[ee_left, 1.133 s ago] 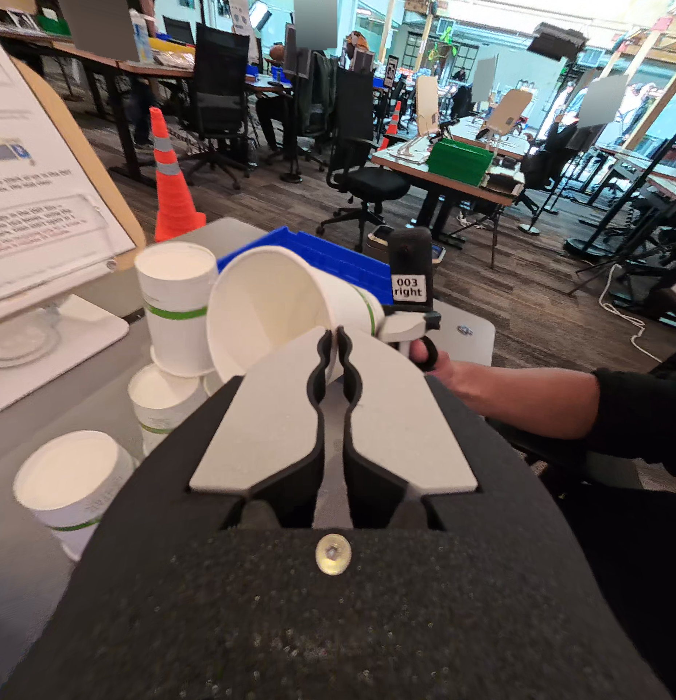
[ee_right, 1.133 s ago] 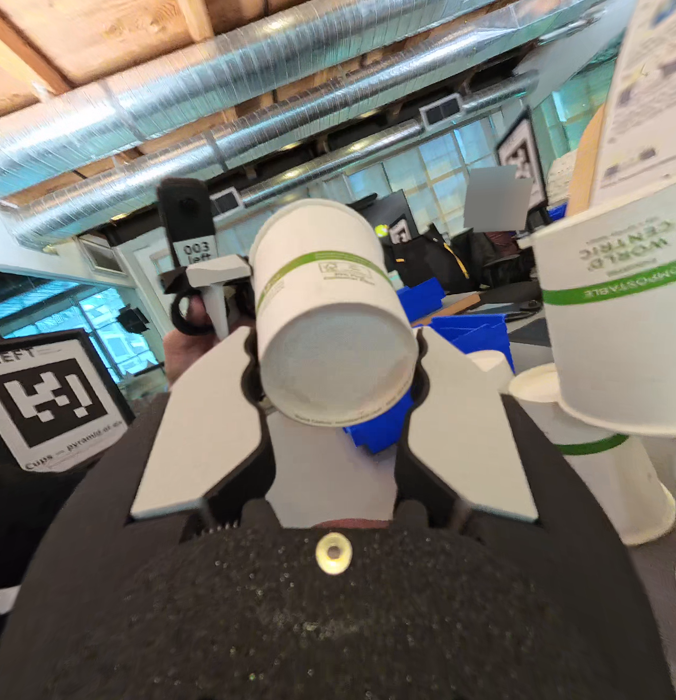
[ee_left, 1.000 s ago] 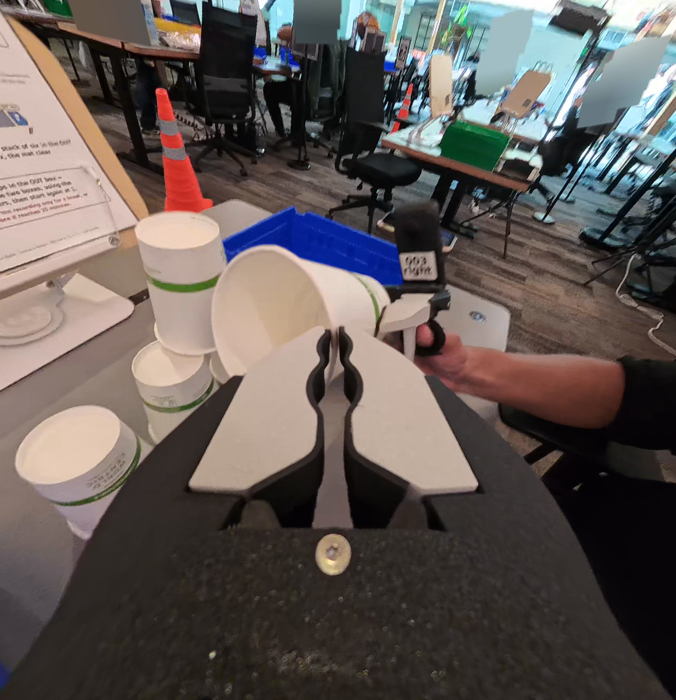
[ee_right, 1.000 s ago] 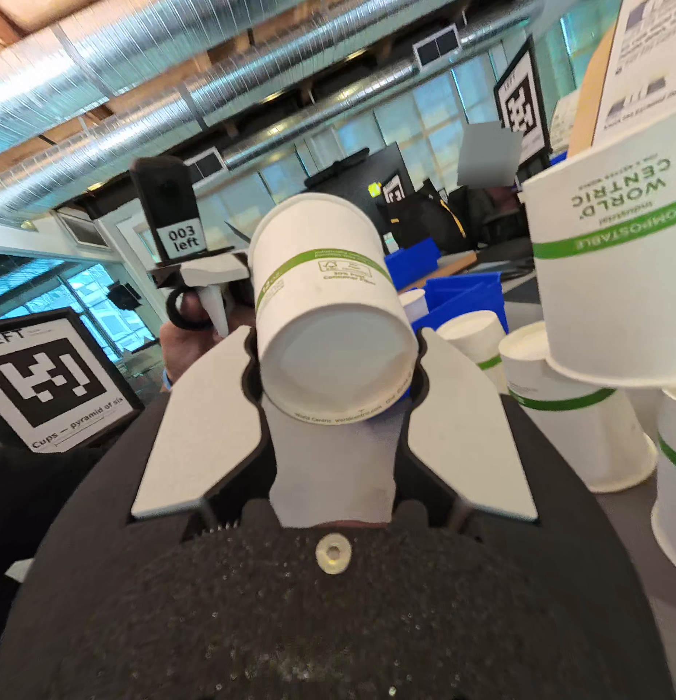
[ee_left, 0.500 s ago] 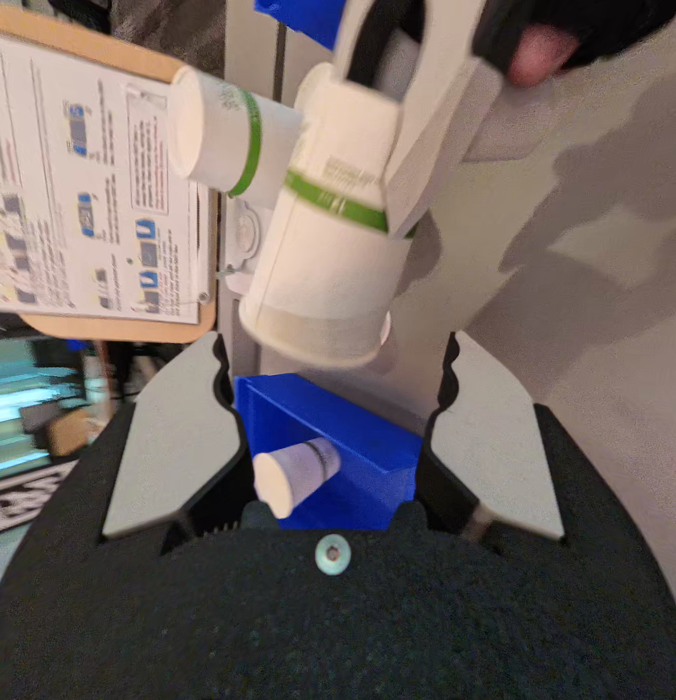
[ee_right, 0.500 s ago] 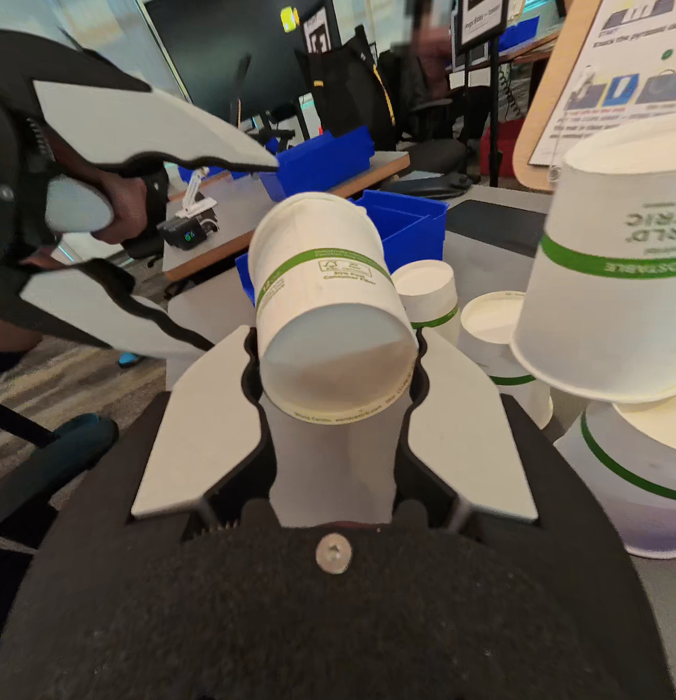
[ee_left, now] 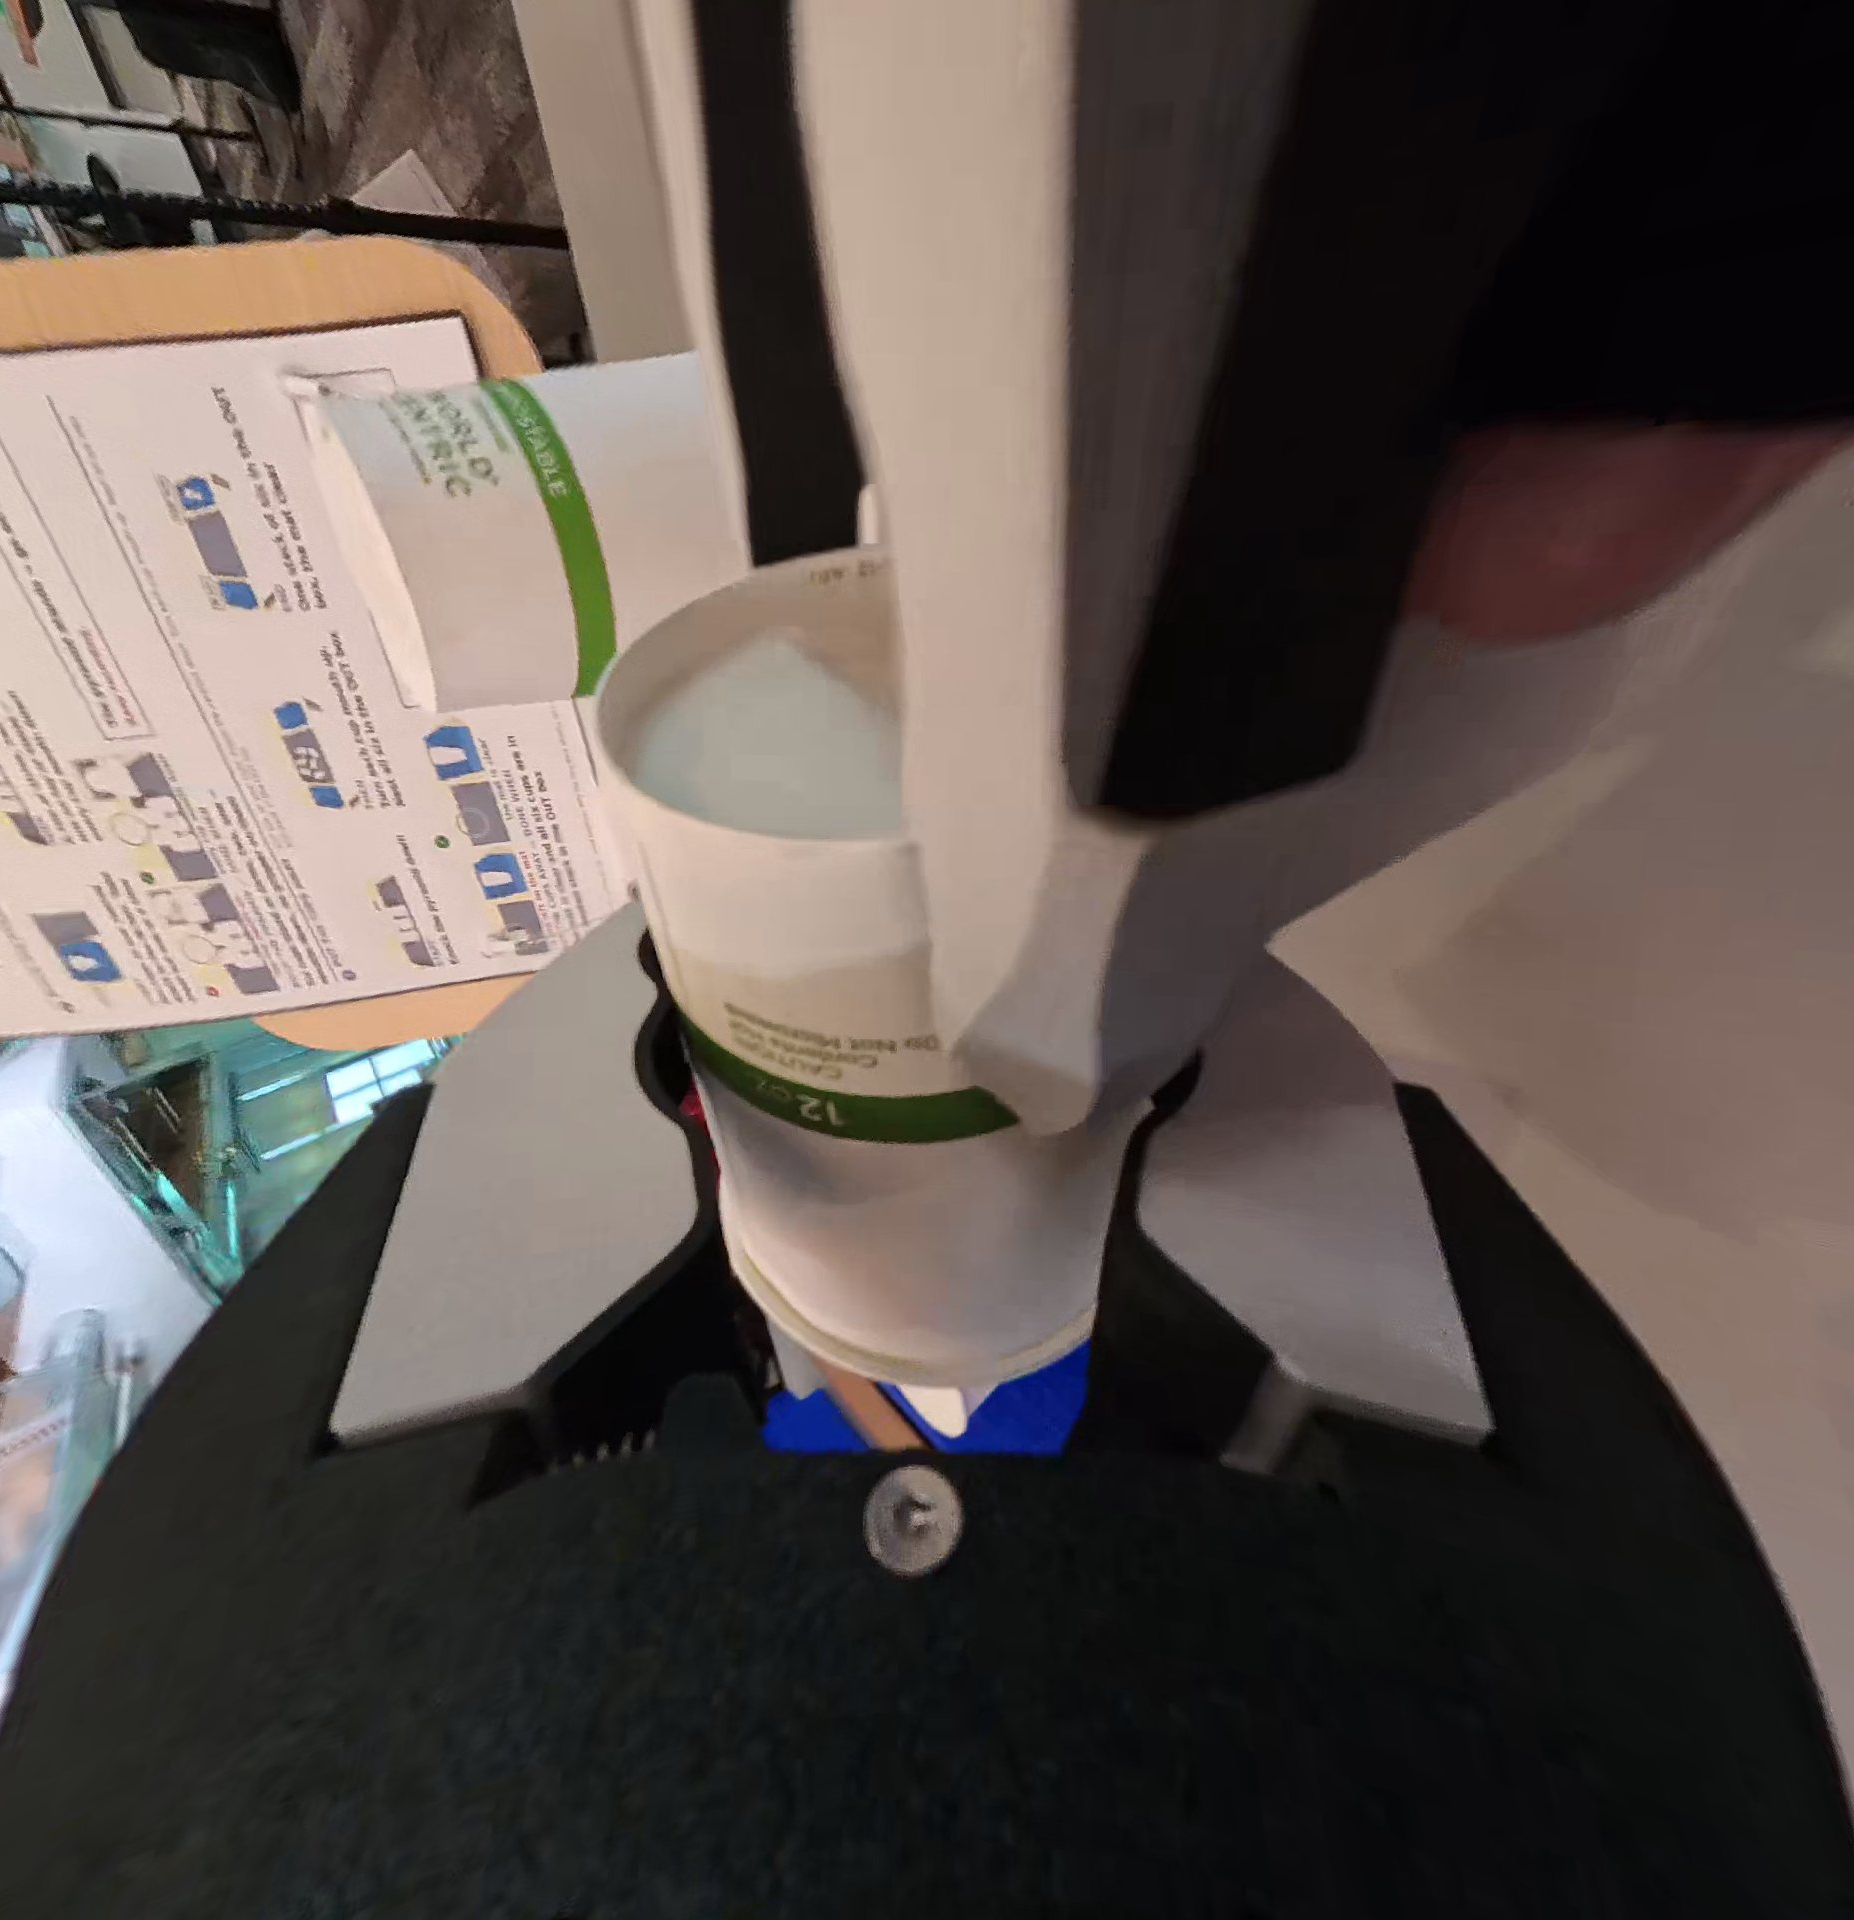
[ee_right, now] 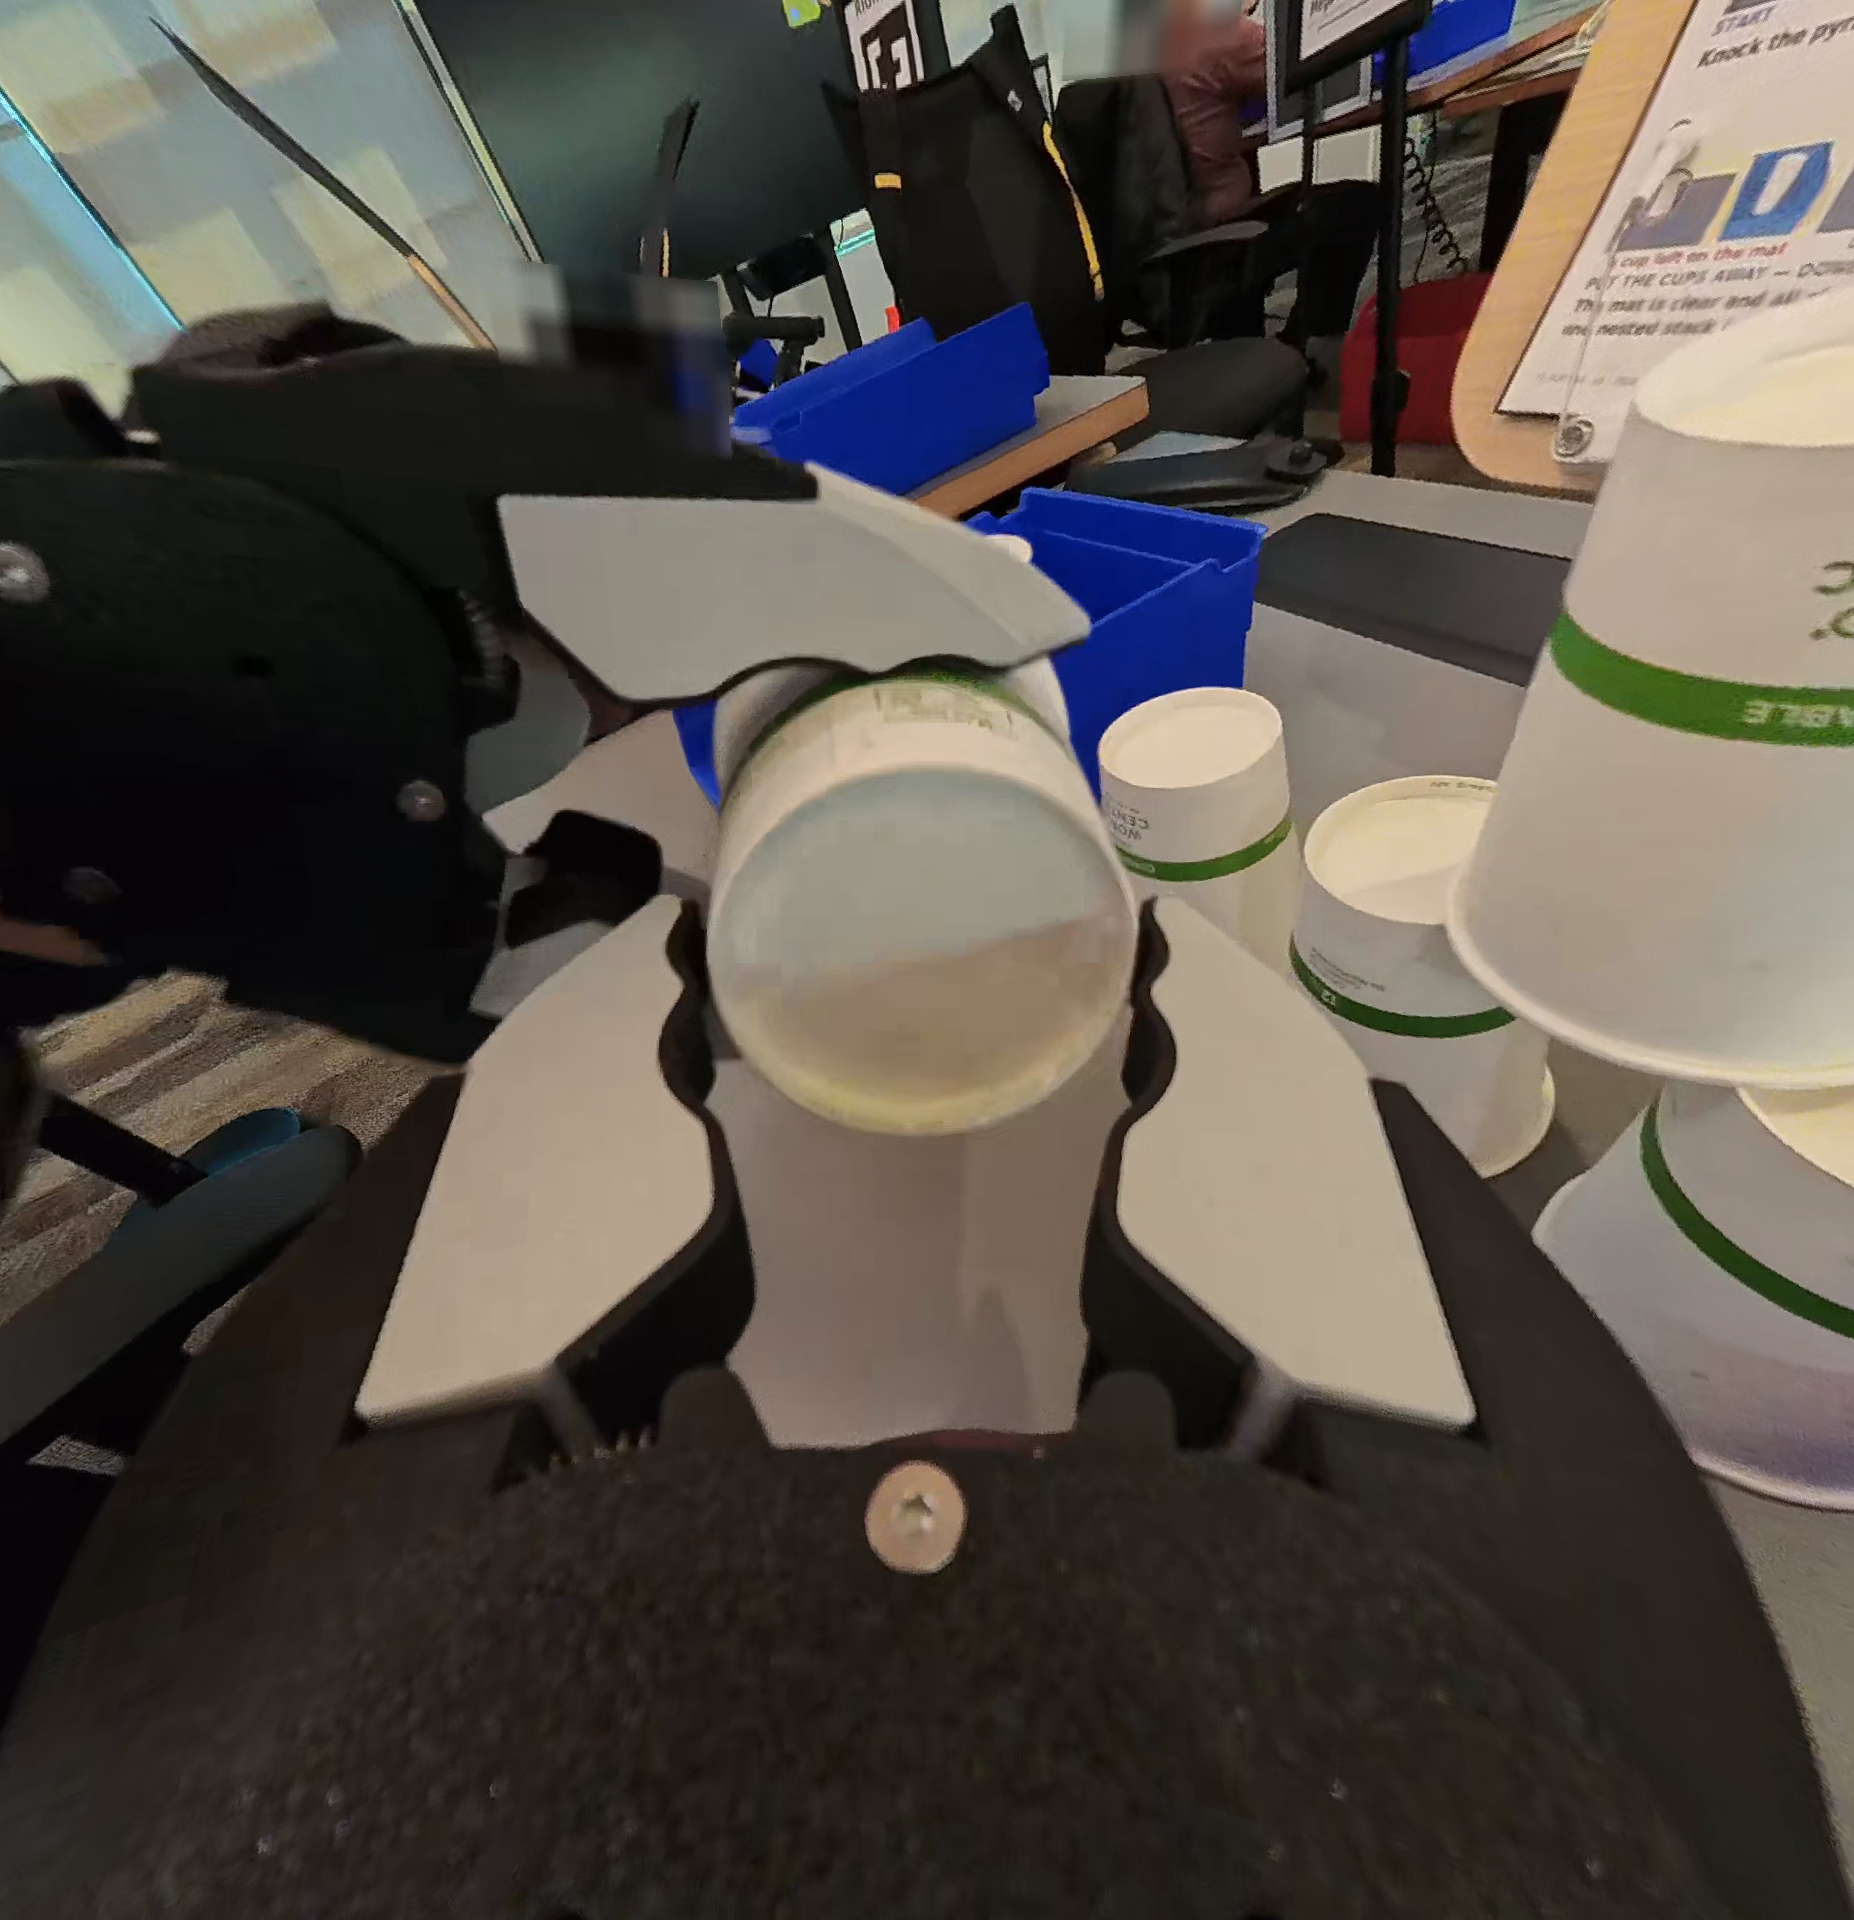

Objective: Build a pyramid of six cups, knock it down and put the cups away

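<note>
Paper-thin and light, the white green-banded cup (ee_right: 918, 925) sits clenched in the right tongs (ee_right: 918, 997) while the left tongs (ee_left: 918, 1122) straddle its crushable wall, apparently gripping.

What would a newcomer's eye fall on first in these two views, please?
The white cup lying sideways, base toward the camera, in the right gripper at centre, with the left gripper closing round its body from the side. Next, to the right, the stacked cups, upside down on the grey table, and the blue bin behind.
</note>
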`<state>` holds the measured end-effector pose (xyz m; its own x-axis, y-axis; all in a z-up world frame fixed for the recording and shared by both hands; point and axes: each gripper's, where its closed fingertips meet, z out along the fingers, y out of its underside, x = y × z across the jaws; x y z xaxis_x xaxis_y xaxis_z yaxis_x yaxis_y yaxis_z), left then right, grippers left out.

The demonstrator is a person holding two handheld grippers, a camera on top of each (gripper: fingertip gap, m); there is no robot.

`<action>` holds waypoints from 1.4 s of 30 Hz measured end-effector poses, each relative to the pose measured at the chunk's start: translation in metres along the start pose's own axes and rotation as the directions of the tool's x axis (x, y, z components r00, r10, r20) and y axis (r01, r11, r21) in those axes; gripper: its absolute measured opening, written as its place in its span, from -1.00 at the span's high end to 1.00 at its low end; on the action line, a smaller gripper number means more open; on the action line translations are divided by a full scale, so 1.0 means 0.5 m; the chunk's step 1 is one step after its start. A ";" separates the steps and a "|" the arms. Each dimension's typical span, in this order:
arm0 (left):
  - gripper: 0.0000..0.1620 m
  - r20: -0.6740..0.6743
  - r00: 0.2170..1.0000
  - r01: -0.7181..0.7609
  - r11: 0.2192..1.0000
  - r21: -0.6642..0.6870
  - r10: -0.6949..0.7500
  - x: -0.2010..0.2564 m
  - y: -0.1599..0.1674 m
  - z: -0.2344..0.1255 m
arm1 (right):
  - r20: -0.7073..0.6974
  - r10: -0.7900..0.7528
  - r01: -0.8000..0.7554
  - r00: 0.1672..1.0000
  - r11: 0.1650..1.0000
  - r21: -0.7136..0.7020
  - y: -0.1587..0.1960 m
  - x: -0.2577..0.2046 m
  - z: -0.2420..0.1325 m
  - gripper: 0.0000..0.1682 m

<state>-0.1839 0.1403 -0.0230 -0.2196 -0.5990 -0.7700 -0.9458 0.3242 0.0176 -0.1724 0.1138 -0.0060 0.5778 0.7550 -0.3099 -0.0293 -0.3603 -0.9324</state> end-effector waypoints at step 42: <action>-0.21 -0.461 0.390 0.916 0.285 0.282 -0.797 -0.041 0.189 0.033 | -0.031 0.024 -0.022 0.999 0.999 0.045 0.166 -0.004 -0.080 0.03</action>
<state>-0.2650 0.1951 -0.0161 0.5579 -0.8297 -0.0202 -0.4039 -0.2501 -0.8800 -0.1434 0.0608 -0.0752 0.6024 0.7287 -0.3258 -0.0790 -0.3517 -0.9328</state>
